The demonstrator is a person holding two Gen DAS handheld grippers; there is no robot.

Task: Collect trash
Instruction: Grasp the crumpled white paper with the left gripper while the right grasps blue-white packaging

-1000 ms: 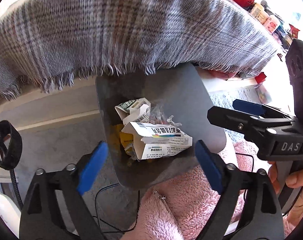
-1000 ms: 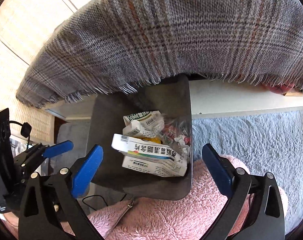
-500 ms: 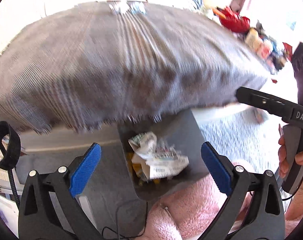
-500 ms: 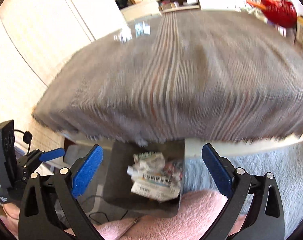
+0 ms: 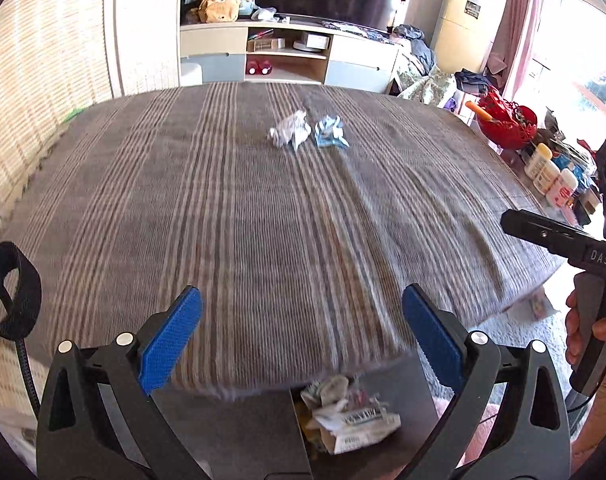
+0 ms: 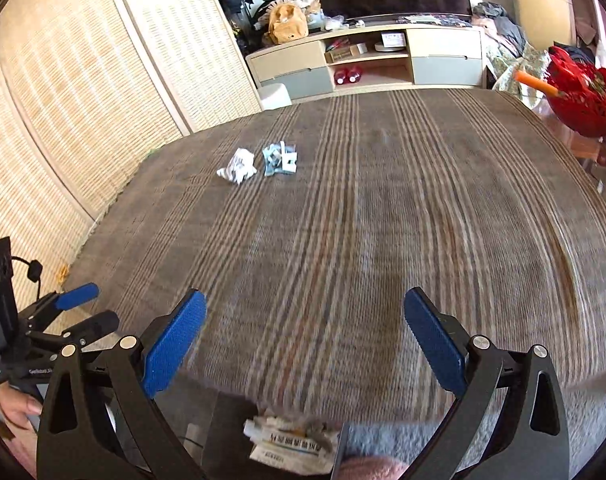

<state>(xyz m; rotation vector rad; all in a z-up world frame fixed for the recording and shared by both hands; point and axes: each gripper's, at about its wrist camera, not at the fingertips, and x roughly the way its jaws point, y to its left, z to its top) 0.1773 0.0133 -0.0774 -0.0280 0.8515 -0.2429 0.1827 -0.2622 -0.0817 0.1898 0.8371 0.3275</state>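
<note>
Blue-padded, my left gripper (image 5: 301,344) and my right gripper (image 6: 305,344) both hung wide apart and empty above the near edge of the striped tablecloth (image 5: 263,220). Just below that edge stood the dark bin (image 5: 407,396), already holding crumpled cartons (image 5: 351,420). Two scraps remained far across the cloth, a white paper wad (image 6: 237,169) just beside a blue-and-white wrapper (image 6: 281,159). I judged the long reach risky: closing on loose weave could drag the cloth and scatter both.
</note>
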